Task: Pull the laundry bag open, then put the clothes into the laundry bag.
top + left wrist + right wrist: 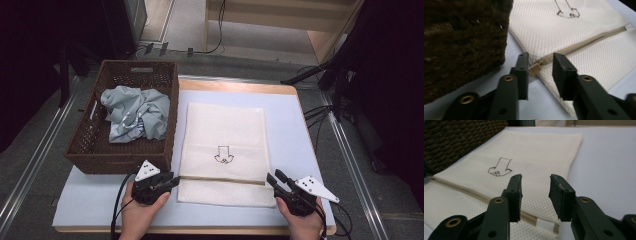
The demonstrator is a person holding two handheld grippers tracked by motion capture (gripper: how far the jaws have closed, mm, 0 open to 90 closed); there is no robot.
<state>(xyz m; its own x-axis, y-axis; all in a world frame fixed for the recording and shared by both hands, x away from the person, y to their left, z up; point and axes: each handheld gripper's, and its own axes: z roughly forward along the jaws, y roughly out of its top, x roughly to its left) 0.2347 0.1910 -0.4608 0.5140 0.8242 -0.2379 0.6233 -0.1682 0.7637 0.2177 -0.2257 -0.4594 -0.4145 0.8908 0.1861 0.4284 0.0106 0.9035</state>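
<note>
Here we count one cream mesh laundry bag (223, 150), one wicker basket (90, 150), one crumpled grey garment (135, 114) inside it, and two grippers. The bag lies flat in the middle of the tabletop (300, 130), just right of the basket, its long axis running near to far. A beige zipper (584, 43) crosses it left to right near our edge; a drawn arrow (223, 153) points toward us. The left gripper (540, 63) has its fingers spread around the zipper pull (534, 69); the right gripper (535, 185) hovers spread above the bag's right zipper end.
</note>
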